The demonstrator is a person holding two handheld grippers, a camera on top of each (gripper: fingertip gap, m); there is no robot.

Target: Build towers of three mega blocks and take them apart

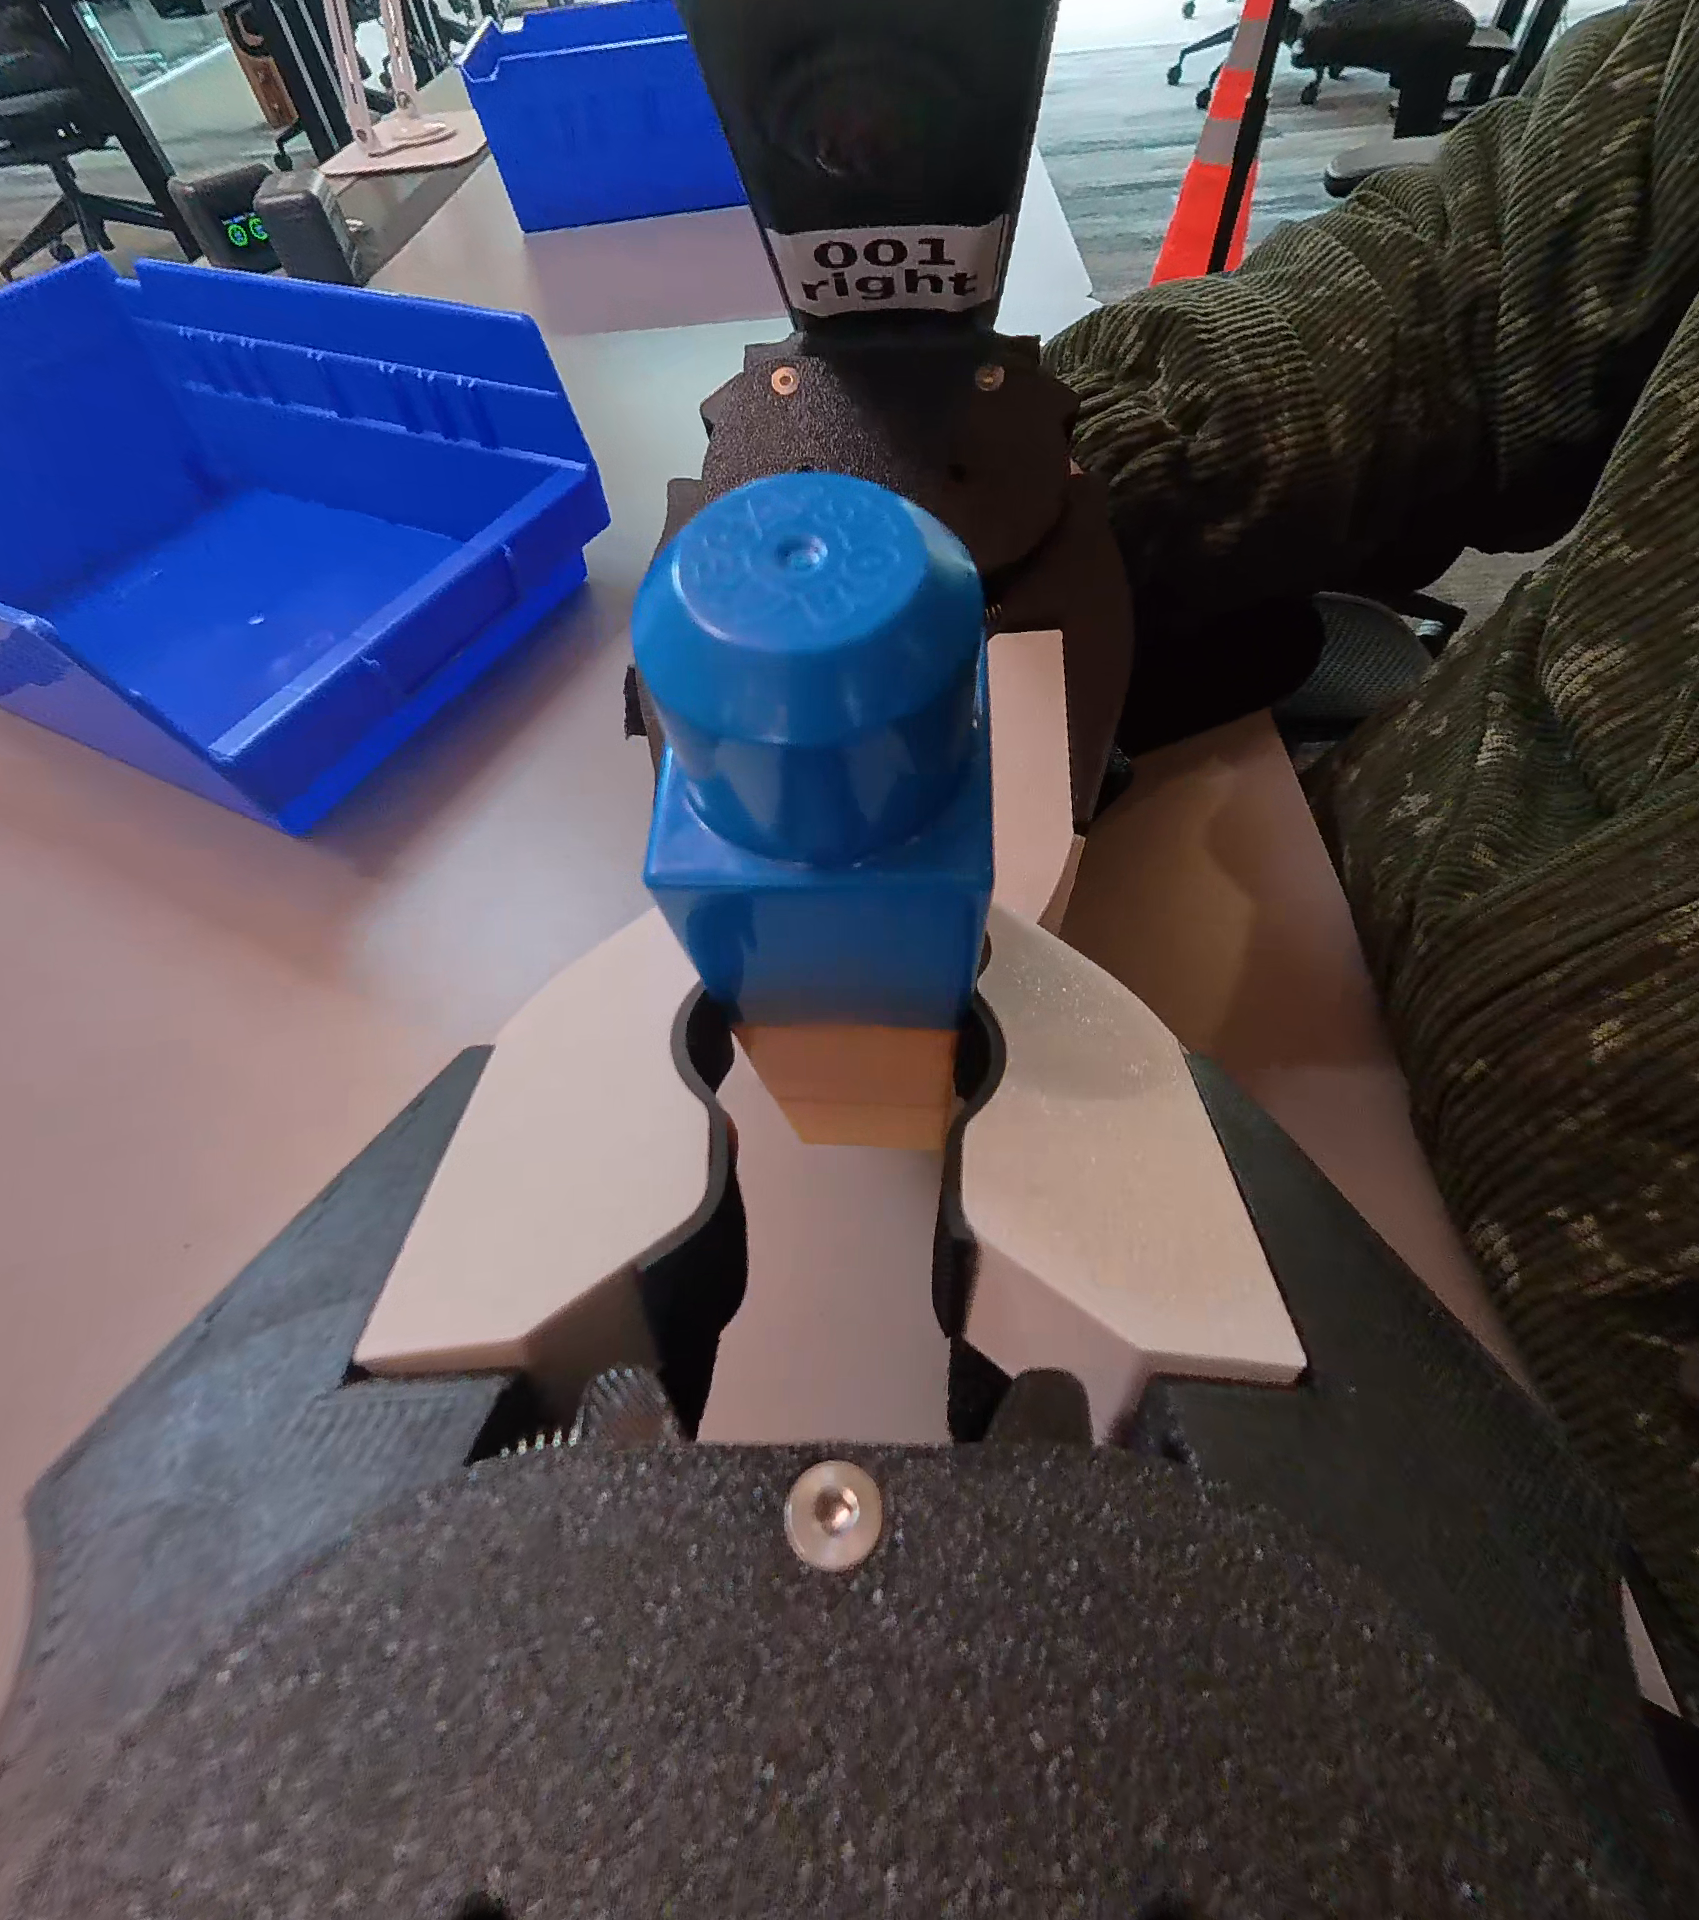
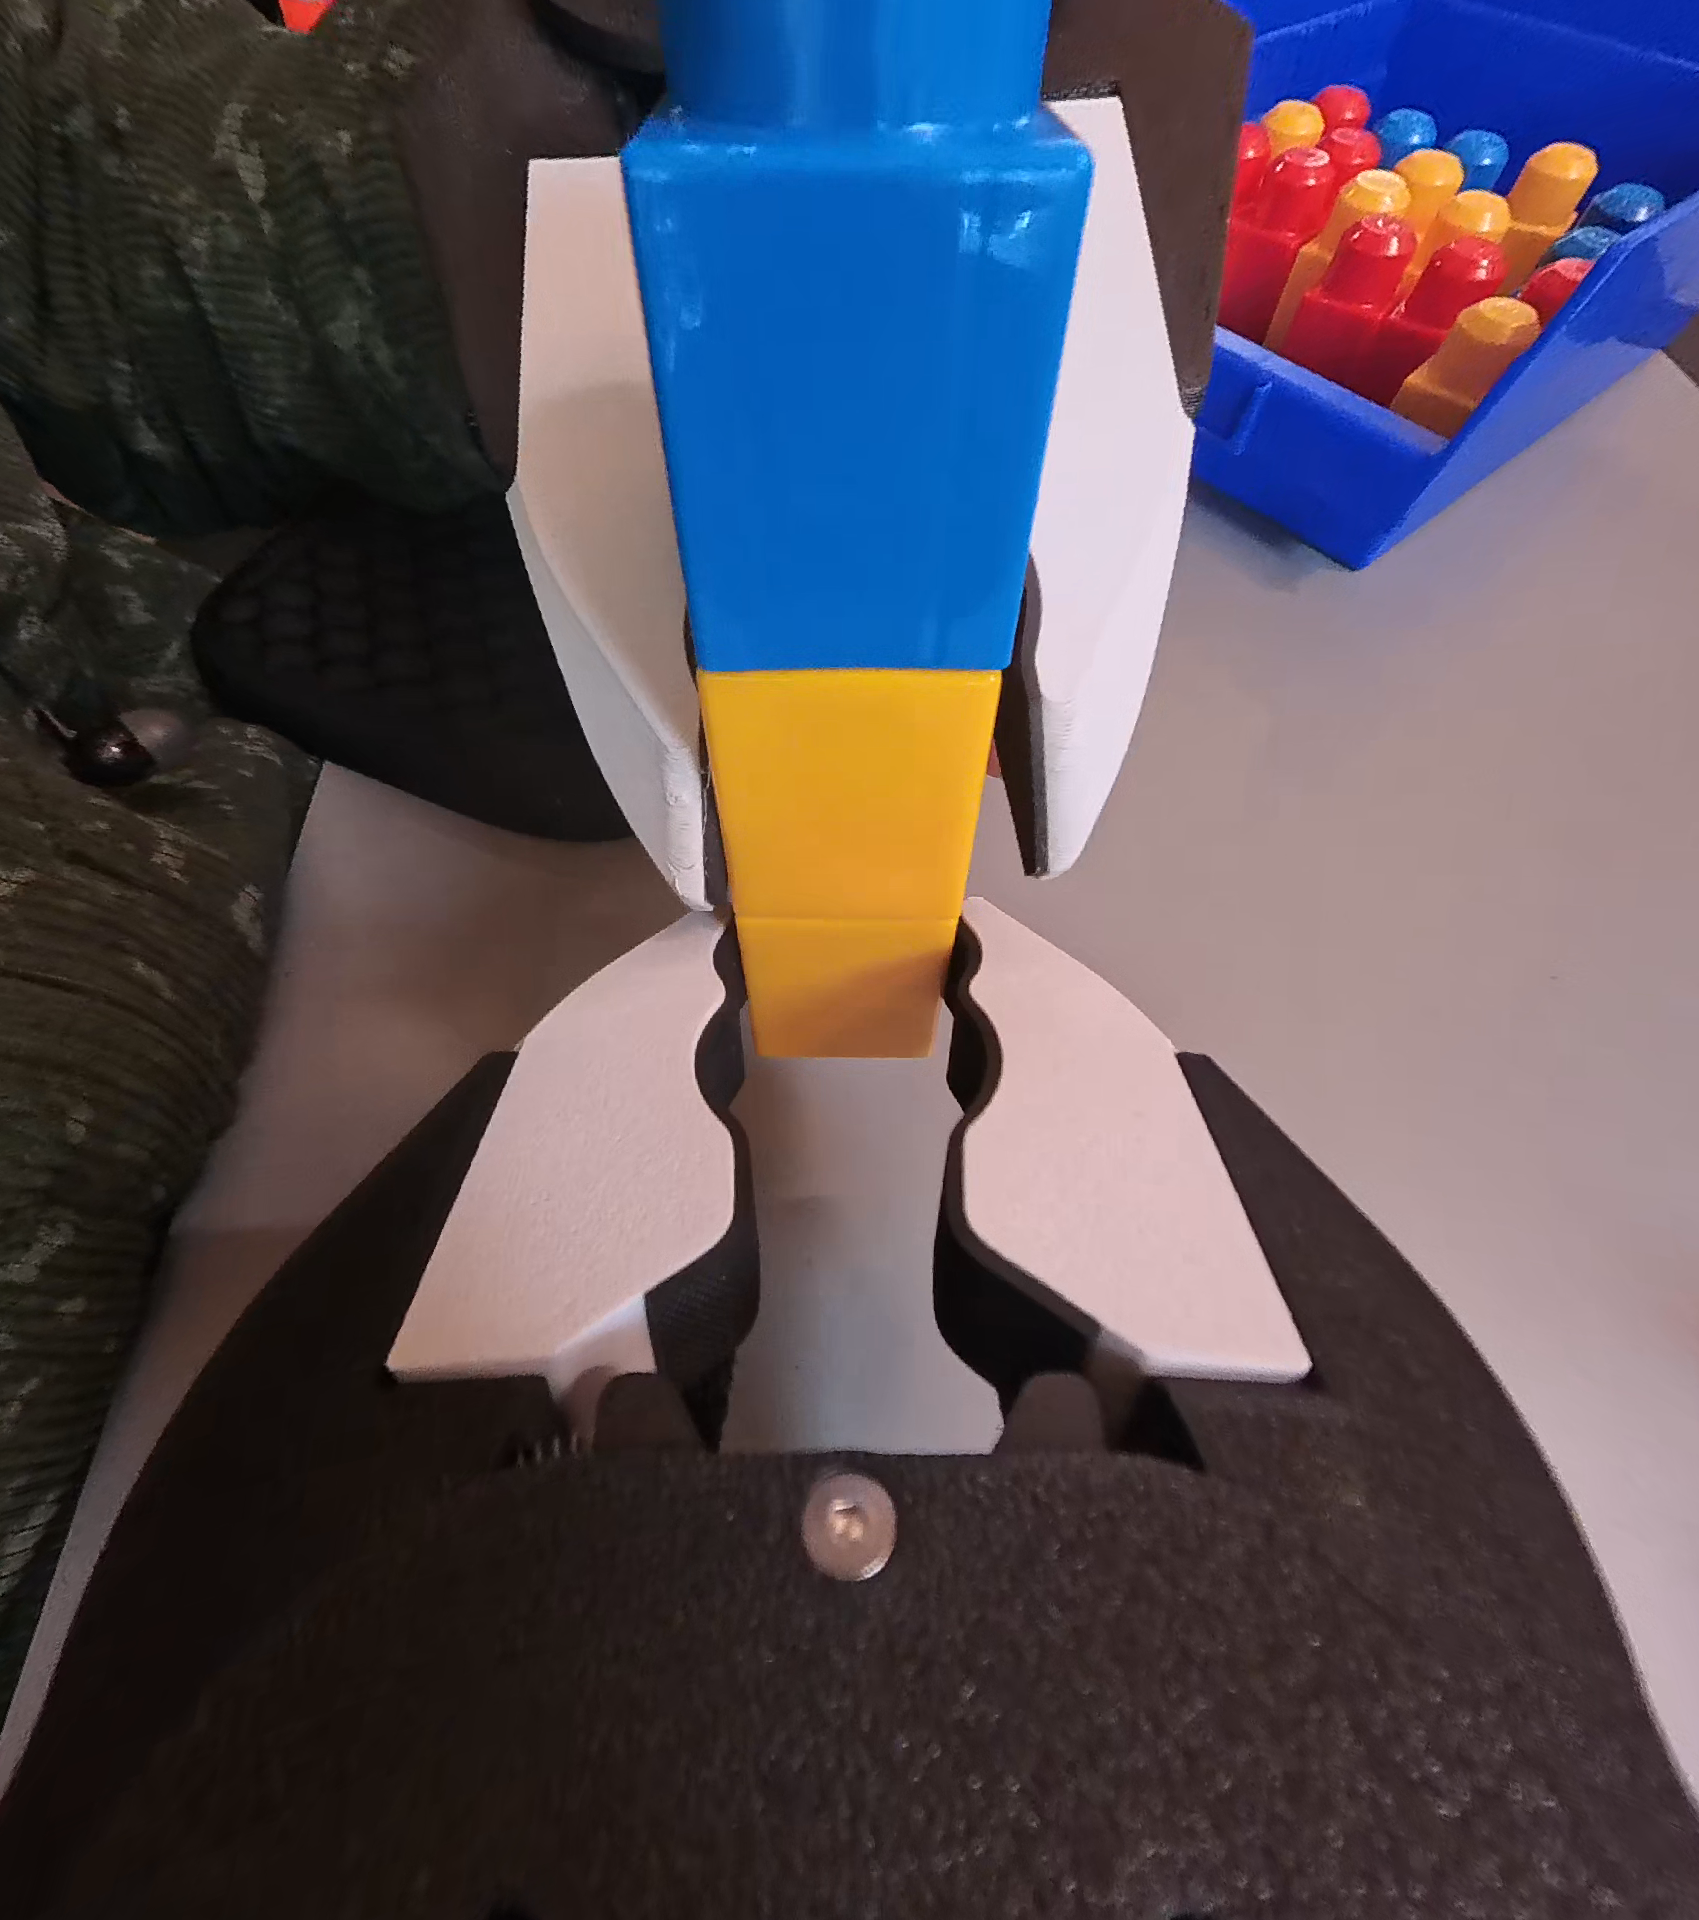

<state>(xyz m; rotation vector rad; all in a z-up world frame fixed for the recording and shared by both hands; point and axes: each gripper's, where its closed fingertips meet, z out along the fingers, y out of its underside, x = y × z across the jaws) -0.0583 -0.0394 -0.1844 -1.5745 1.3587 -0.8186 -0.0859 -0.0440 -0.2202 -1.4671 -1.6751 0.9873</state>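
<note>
Here, a three-block tower sits mid-frame, gripped from two sides

The tower (image 2: 845, 665) has a blue block (image 2: 850, 395) on top of two yellow blocks (image 2: 845, 862), standing at the centre of the right wrist view on the pale table (image 2: 1447, 935). The right gripper (image 2: 845, 987) is clamped on the bottom yellow block; the left gripper (image 1: 850, 1081) grips the middle yellow one from the opposite side. An empty blue bin (image 1: 201, 582) lies at the left of the left view, and a blue bin of blocks (image 2: 1427, 457) sits upper right in the right view
</note>
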